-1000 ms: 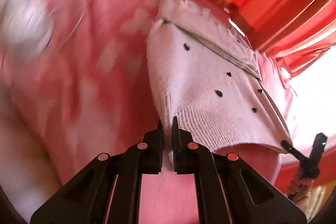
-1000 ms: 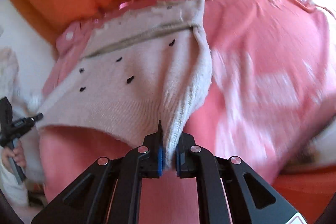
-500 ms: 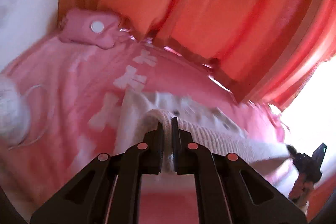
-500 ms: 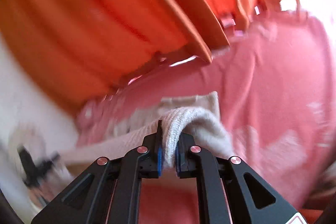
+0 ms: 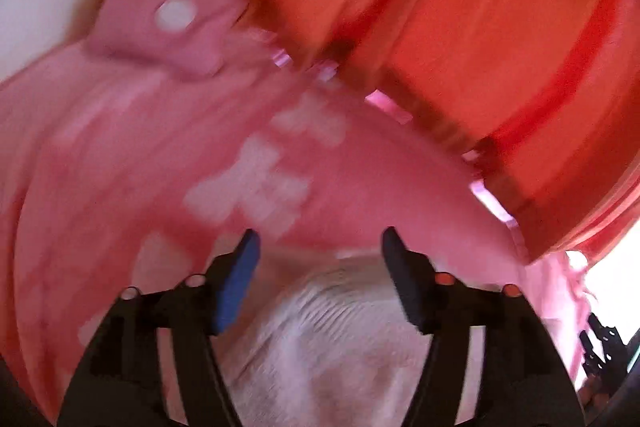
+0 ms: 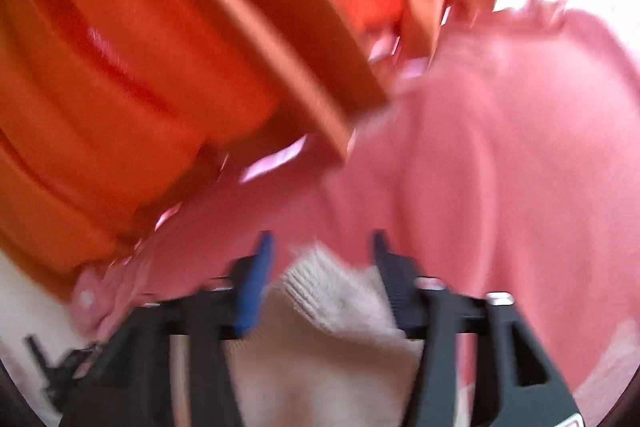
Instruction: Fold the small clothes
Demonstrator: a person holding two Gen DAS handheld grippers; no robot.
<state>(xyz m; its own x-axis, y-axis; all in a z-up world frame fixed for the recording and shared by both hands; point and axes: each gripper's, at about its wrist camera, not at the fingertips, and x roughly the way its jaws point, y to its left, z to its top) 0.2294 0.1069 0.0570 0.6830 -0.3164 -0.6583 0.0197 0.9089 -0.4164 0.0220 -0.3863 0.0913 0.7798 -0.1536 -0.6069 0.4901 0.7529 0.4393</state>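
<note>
Both frames were motion-blurred. The left gripper (image 5: 318, 247) had its jaws spread wide, gripping nothing, with the cream knit garment (image 5: 332, 343) lying below and between them on a pink blanket (image 5: 120, 167). The right gripper (image 6: 320, 251) was likewise wide apart over the garment's ribbed edge. Orange curtains (image 6: 140, 47) hung behind.

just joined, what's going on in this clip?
A person with a handheld gripper in each hand is folding a small cream knit sweater on a pink blanket. Both the left gripper and the right gripper have their jaws open, with the knit lying between and below them. Orange curtains hang behind. Both views are motion-blurred.
</note>
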